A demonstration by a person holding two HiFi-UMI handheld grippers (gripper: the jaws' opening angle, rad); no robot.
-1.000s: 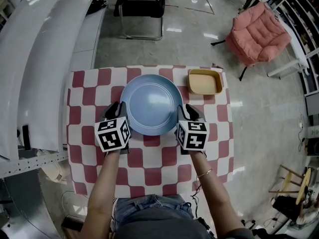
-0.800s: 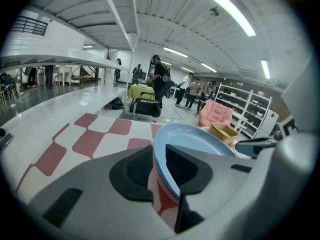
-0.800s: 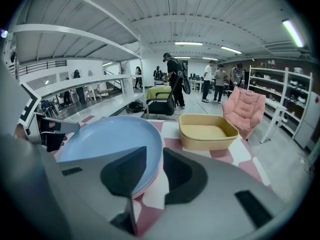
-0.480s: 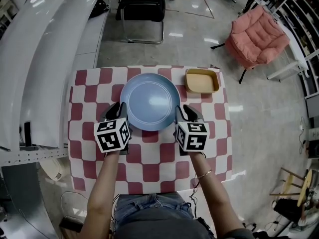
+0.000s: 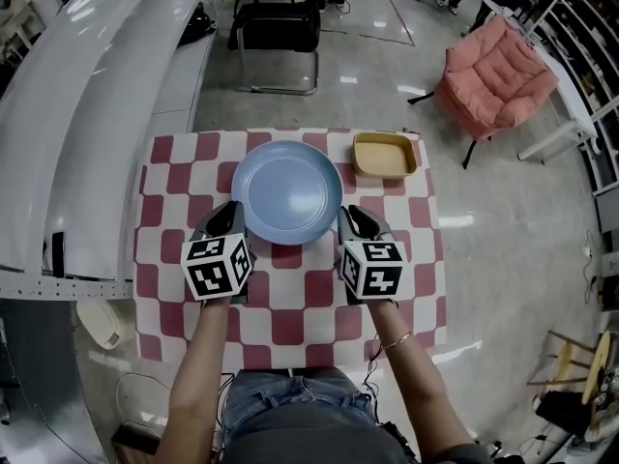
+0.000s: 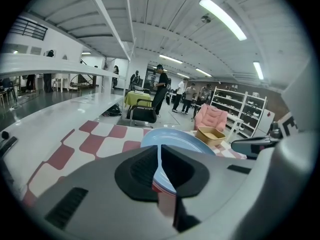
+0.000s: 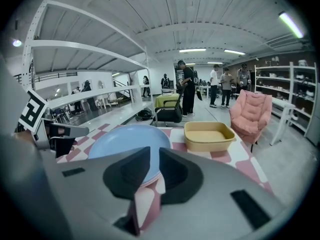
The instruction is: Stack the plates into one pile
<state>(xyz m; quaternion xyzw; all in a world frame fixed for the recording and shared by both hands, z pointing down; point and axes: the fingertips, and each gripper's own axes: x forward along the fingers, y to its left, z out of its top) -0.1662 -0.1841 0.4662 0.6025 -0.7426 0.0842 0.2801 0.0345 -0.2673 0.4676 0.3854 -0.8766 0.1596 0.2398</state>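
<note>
The plate (image 5: 287,192) is round, pale blue and glossy, with a shallow well and a broad flat rim. It sits over the far half of a cloth (image 5: 300,307) of red and white checks that covers the square table. At the plate's 2 o'clock, apart from it, stands a tan dish (image 5: 385,156), square with rounded corners and low upright walls, matt inside.

Both forearms reach up from 6 o'clock in the head view, bare and nearly parallel, with a thin bracelet (image 5: 397,338) on the right wrist. Each hand carries a grey gripper with black ribbed pads and a white cube of black square markers on top. Both grippers point forward and slant downward.

The left gripper (image 5: 229,213) meets the plate at its 8 o'clock. Its jaws have just been closing and now stand narrow, with only a slit between the pads. The left gripper view shows the plate's thin rim running through that slit, pinched.

The right gripper (image 5: 353,217) meets the plate at its 4 o'clock. Its jaws have also just been closing and stand somewhat wider than the left pair. In the right gripper view the blue rim fills the gap between the pads, so they seem to grip it. The checked cloth shows below the rim.

Beyond the table, at 12 o'clock, a black chair (image 5: 279,27) stands on a shiny grey floor. A pink padded armchair (image 5: 495,71) is at 2 o'clock. A long white curved counter (image 5: 87,114) runs along 9 to 11 o'clock.
</note>
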